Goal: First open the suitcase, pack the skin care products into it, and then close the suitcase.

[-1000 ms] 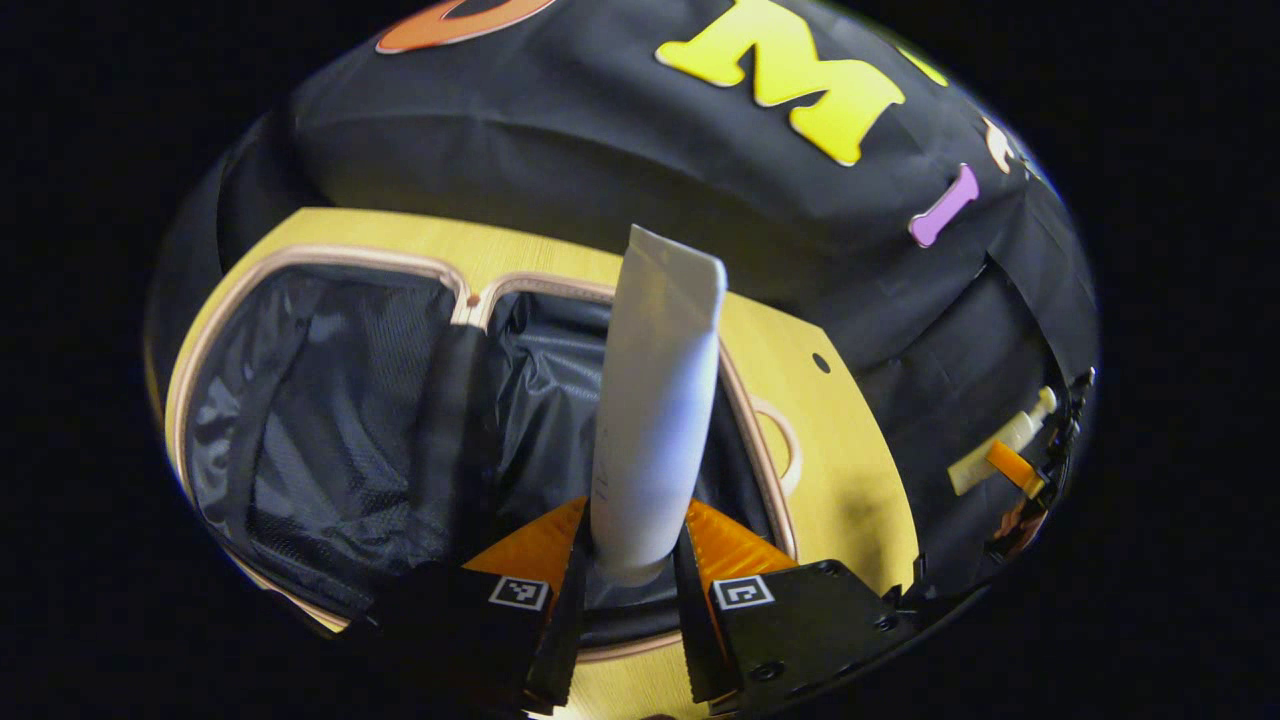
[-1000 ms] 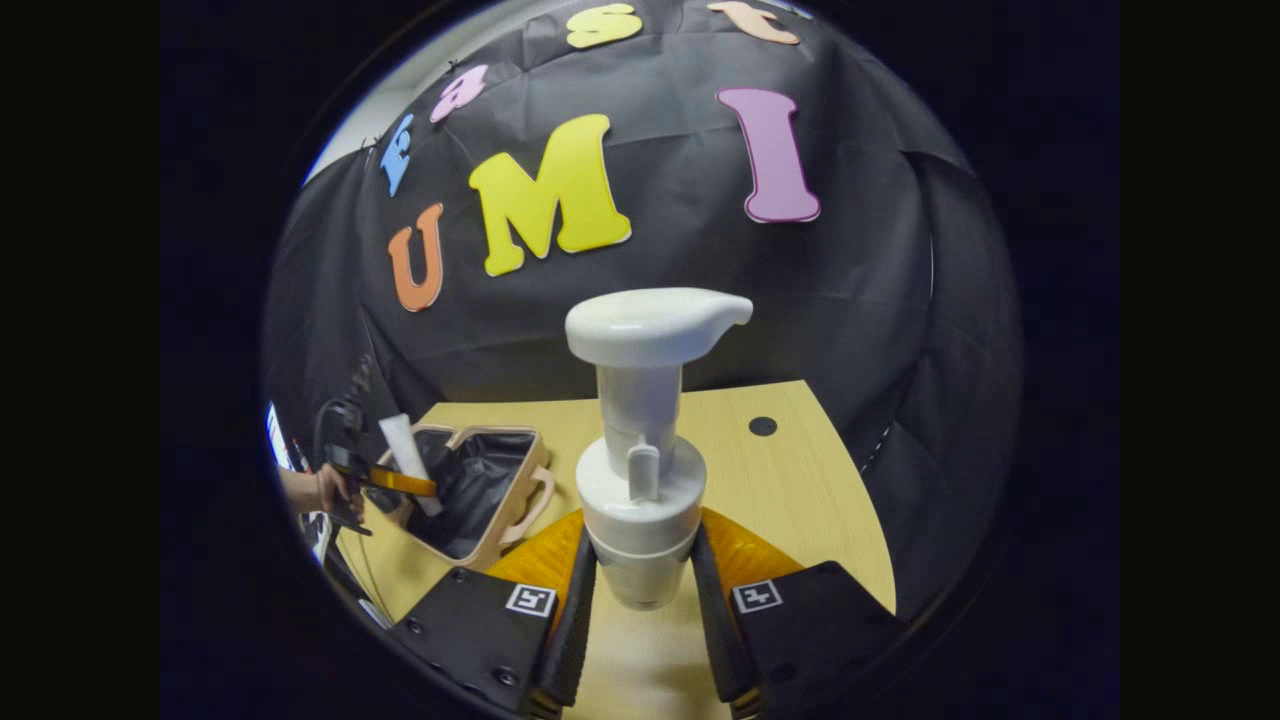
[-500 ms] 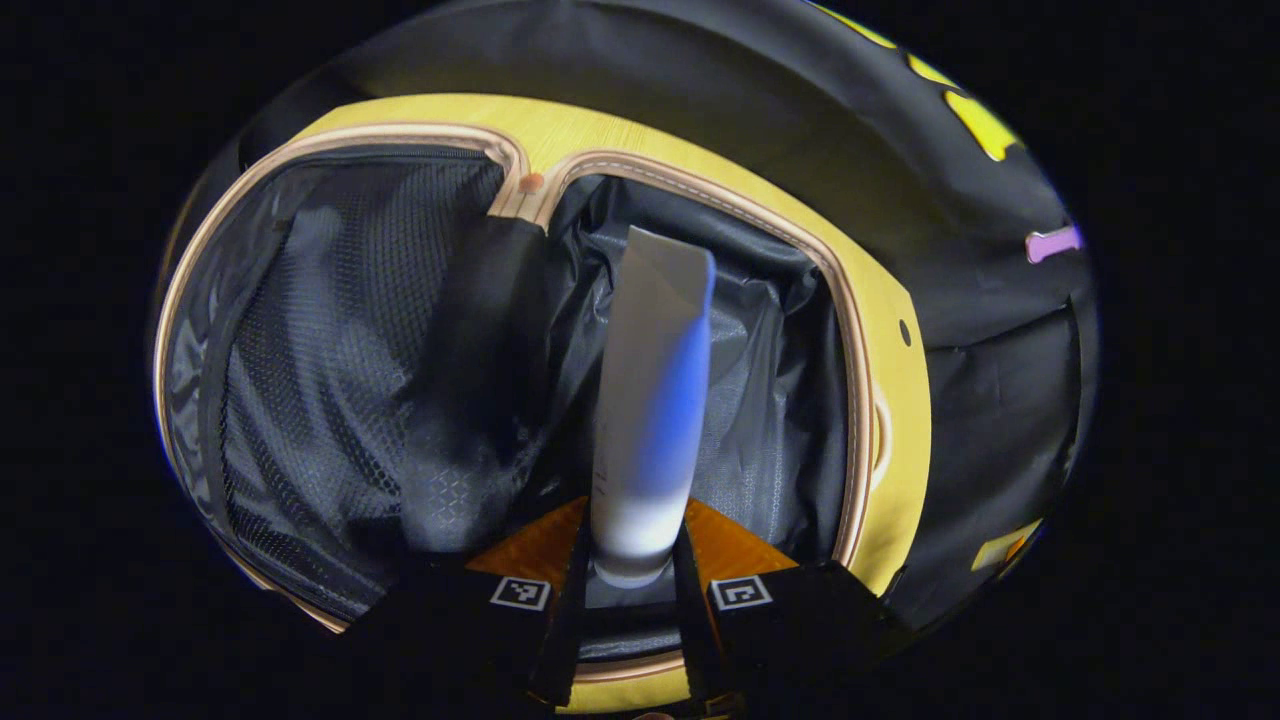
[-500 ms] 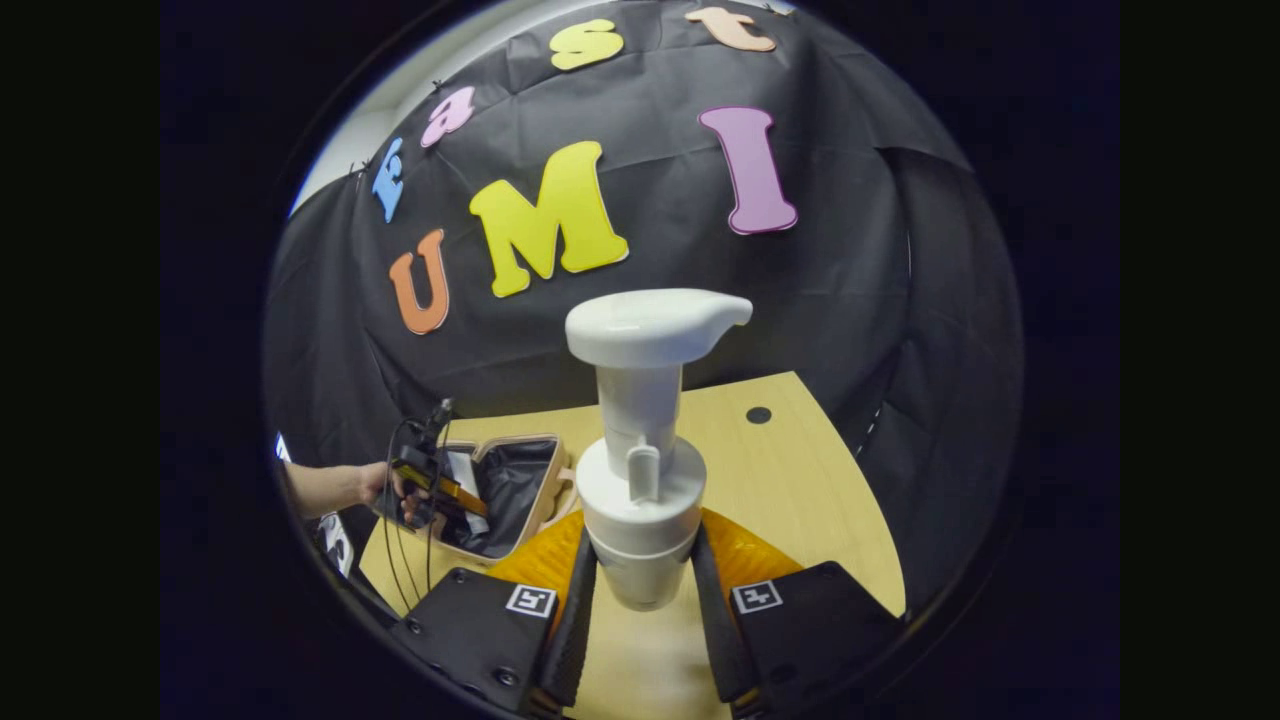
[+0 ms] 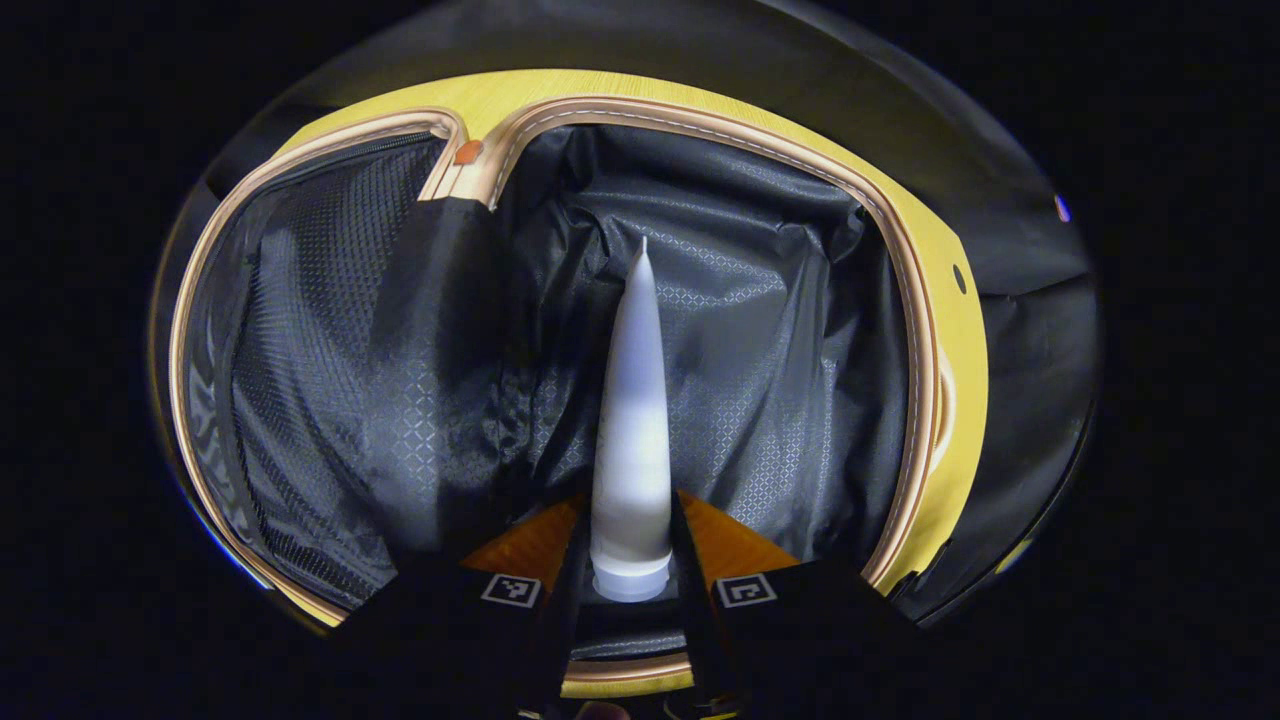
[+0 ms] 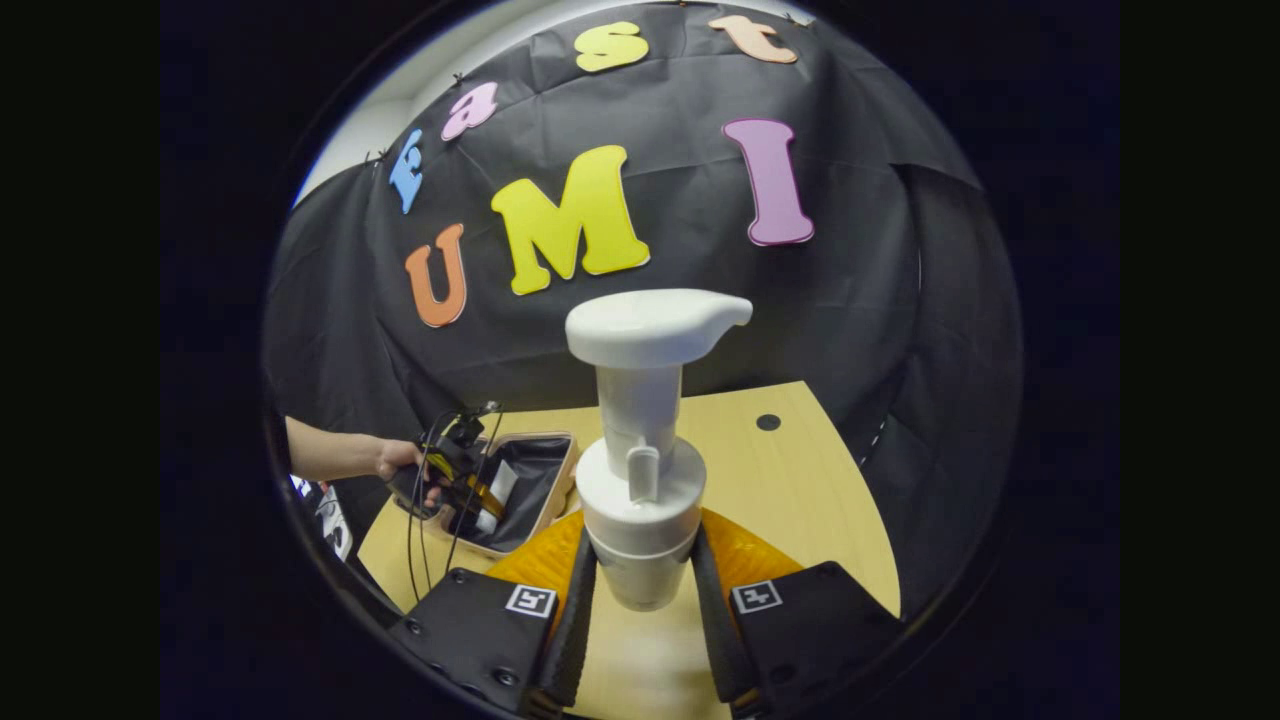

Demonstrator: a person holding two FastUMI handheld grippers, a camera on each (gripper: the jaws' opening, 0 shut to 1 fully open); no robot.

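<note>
Two grippers, two things held. Your left gripper [image 5: 628,585] is squeezed tight on the white tube [image 5: 632,440], both fingers pressing the cap end, and the thin flat end points away from you. One second ago that tube stood high over the table with the booth wall behind it. Half a second ago it had tipped down over the suitcase [image 5: 905,300]. Now it has turned so you see its thin edge, and it has gone lower, right over the dark lining of the suitcase's deep half. The mesh pocket [image 5: 300,330] half lies to the left of the tube.

In the right gripper view your left hand [image 6: 395,462] has reached in over the open suitcase [image 6: 552,490], with the tube tip down inside it. That looks like the tube is almost packed. Next you would likely let go so it lies on the lining. I cannot tell if the tip touches the lining yet.

Your right gripper [image 6: 640,600] has not changed. It still pinches the white pump bottle [image 6: 642,450] at its base, upright, above the wooden table [image 6: 800,480], to the right of the suitcase and well apart from it. The bottle still waits its turn, and the suitcase is still to be closed.
</note>
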